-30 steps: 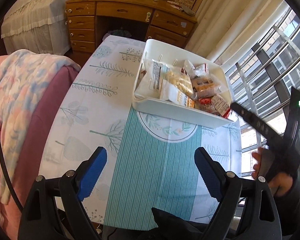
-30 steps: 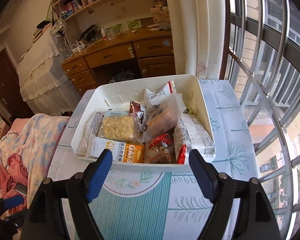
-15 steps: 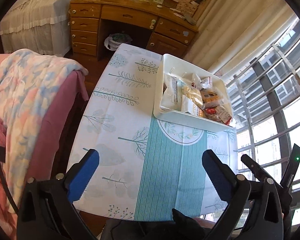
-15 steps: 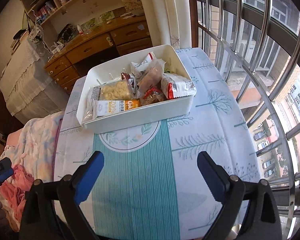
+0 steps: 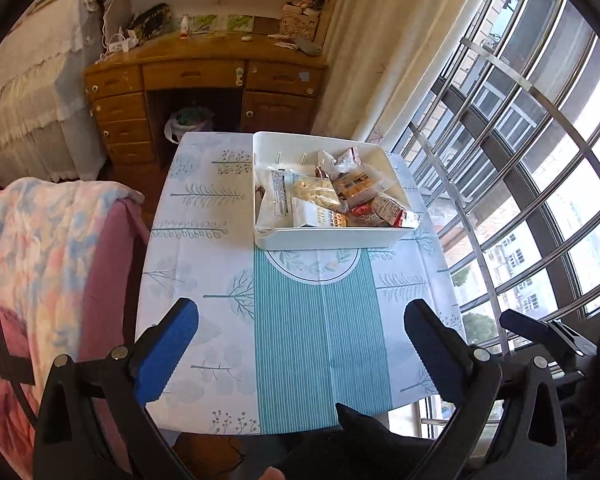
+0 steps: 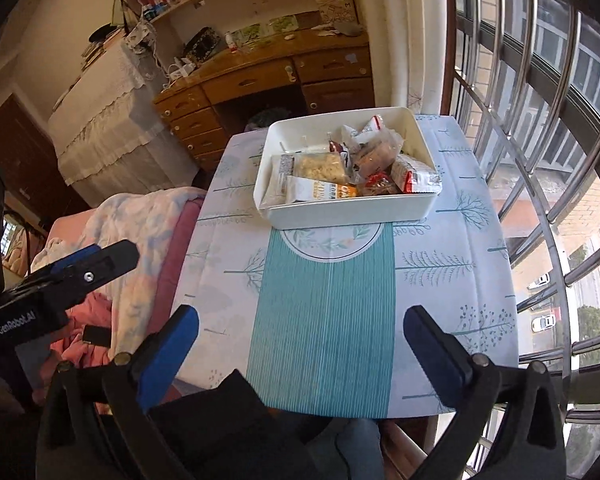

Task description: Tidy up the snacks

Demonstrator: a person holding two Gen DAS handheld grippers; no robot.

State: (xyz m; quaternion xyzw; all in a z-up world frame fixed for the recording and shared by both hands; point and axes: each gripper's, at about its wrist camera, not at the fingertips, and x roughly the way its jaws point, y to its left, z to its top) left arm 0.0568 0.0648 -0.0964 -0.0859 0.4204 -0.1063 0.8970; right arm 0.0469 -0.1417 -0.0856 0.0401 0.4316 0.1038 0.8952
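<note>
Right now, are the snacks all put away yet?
Looks nearly done: the snack packets all sit in the white bin, and none show on the tablecloth. Both the left tongs and right tongs are open and hold nothing. Any tidying left can't be seen.

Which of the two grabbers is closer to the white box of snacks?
Hard to call; both look about equally far. The left gripper and right gripper both hang open over the table's near end, well short of the box.

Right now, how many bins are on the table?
1. The white bin sits at the far end of the table, toward the desk, with the snack packets piled inside. No others show.
</note>
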